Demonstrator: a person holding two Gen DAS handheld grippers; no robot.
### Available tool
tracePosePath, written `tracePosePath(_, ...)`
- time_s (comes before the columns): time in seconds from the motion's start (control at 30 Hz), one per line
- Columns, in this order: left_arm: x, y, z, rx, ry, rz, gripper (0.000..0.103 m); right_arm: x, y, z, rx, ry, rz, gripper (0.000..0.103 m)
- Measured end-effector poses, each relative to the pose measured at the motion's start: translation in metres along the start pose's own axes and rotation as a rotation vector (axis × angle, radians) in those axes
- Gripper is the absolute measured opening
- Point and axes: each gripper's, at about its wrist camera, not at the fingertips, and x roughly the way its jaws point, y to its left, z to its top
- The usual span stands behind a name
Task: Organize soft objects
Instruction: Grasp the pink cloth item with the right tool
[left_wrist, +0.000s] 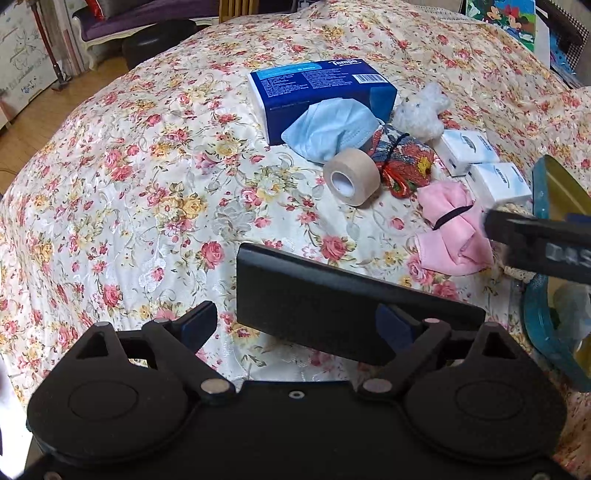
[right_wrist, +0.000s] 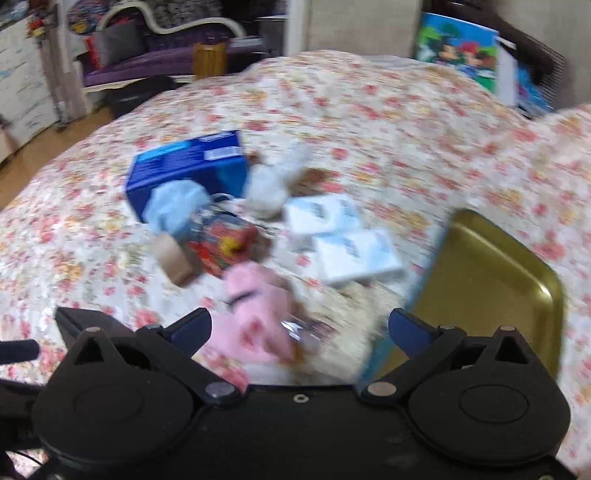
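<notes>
A floral bedspread (left_wrist: 129, 192) covers the bed, with wooden flooring and furniture seen toward eleven o'clock beyond it. A cluster of soft items is gathered at about one o'clock in the left wrist view: a blue tissue box (left_wrist: 317, 92), a pale blue face mask (left_wrist: 328, 129) leaning against it, a beige tape roll (left_wrist: 351, 177), a patterned cloth bundle (left_wrist: 402, 162), a white plush toy (left_wrist: 421, 110), two white tissue packs (left_wrist: 480, 162) and a pink cloth bundle (left_wrist: 454, 229) tied with a black band. A gold tray (right_wrist: 491, 280) with a teal rim lies at two o'clock in the right wrist view, just beside the tissue packs.

The left hand-held gripper (left_wrist: 299, 325) is spread wide and holds nothing; a black flat object (left_wrist: 332, 299) lies across its field, and contact with it cannot be judged. The right hand-held gripper (right_wrist: 299, 332) is likewise spread wide and empty, though its view is blurred.

The pink cloth bundle lies straight ahead at twelve o'clock of the right hand-held gripper, just before its fingers, its long axis running roughly away from the camera. The right hand is judged the nearer, with the tray close at its right.
</notes>
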Motion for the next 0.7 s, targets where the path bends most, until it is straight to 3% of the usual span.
tracePosePath(0.1,0.003,0.002,0.001,-0.009,0.003,-0.003,0.091,0.015,0.014,0.006,-0.058,-0.019,-0.015,0.102)
tracePosePath(0.5,0.012,0.01,0.007,-0.051,-0.003,-0.037,0.1,0.067,0.028,0.01,-0.111,0.12,0.005,0.089)
tracePosePath(0.7,0.016,0.023,0.004,-0.079,0.055,-0.123,0.097,0.062,0.028,0.007,-0.142,0.125,0.002,0.073)
